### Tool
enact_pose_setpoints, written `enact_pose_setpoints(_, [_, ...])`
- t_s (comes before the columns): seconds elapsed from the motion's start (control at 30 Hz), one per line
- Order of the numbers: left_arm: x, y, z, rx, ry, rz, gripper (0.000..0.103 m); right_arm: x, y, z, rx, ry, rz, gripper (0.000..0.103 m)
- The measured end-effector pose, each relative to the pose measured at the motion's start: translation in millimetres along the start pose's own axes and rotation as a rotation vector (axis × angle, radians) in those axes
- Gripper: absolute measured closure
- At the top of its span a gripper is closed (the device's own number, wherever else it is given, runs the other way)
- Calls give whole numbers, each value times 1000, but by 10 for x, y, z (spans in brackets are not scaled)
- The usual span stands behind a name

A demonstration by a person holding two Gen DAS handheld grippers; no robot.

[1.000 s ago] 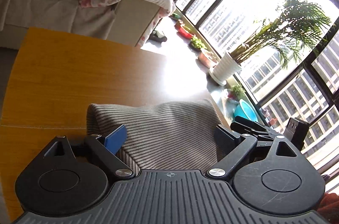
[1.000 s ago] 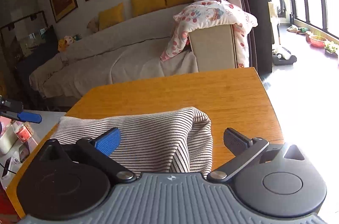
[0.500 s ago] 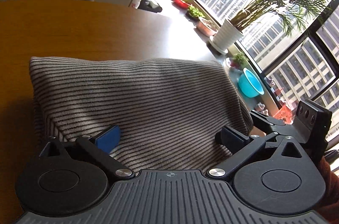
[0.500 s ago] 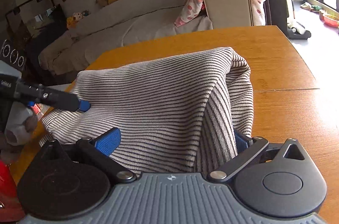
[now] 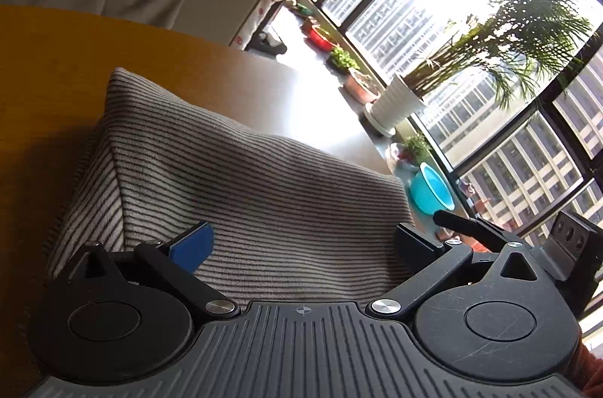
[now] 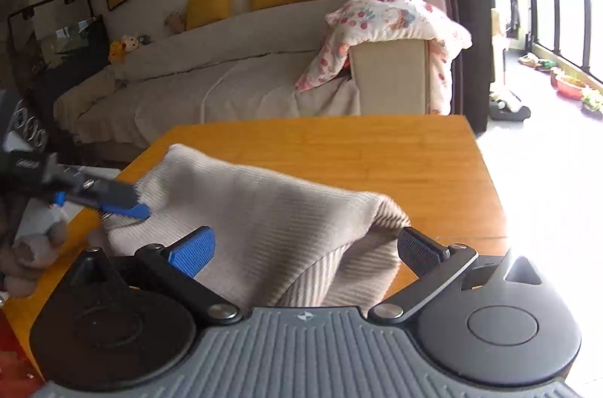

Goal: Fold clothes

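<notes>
A grey garment with thin dark stripes [image 5: 241, 187] lies folded and bunched on the orange wooden table [image 5: 49, 66]. My left gripper [image 5: 297, 243] is open, its fingers spread over the near edge of the cloth. The garment also shows in the right wrist view [image 6: 264, 221], blurred. My right gripper [image 6: 305, 247] is open, its fingers either side of the cloth's raised right fold. The left gripper's blue-padded tip [image 6: 128, 207] shows at the cloth's left end in the right wrist view. The right gripper's black body [image 5: 527, 239] shows at the right of the left wrist view.
A beige sofa [image 6: 226, 77] with a floral quilt [image 6: 392, 17] stands beyond the table's far edge. Tall windows, a potted palm [image 5: 407, 96] and a blue basin [image 5: 429, 190] are on the floor to the right. A plush toy [image 6: 34, 239] sits left of the table.
Both grippers have drawn back and tilted up, so the cloth sits lower and farther in each view. The garment's right fold has dropped and flattened. Both stay open.
</notes>
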State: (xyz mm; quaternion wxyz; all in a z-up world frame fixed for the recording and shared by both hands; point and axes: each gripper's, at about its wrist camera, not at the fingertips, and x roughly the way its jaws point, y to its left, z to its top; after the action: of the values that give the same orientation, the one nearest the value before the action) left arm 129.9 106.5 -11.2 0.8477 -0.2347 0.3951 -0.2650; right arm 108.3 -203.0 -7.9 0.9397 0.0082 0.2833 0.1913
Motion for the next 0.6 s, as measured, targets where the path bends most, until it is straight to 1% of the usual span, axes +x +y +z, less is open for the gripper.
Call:
enact_pose_setpoints(0.07, [-31,-13,-98,-14,29,-46,0,182,-69,78,-39,-10,-106,0])
enact_pose_setpoints(0.13, [-7,-16,-176,-7,64,-60,0,418,-125,133,-88,-4,-204,0])
enact_pose_setpoints(0.2, [46,2,-176,8,76,-46,0,675,-120,117,-127,53,-252,0])
enact_pose_setpoints(0.3, [132,83,-117,-15,80,-50,0,809,-45,-22,-144,92,-263,0])
enact_pose_setpoints(0.37, [184,129,-45,-24,67,-51,0,755,46,-133,-177,65,-298,0])
enact_pose_setpoints(0.47, [288,159,95,4,37,-16,0,549,235,-310,-250,32,-358,0])
enact_pose_setpoints(0.53, [390,190,211,14,9,6,0,402,365,-411,-276,28,-358,0])
enact_pose_setpoints(0.6, [490,220,324,21,-18,26,0,299,470,-476,-267,36,-327,0])
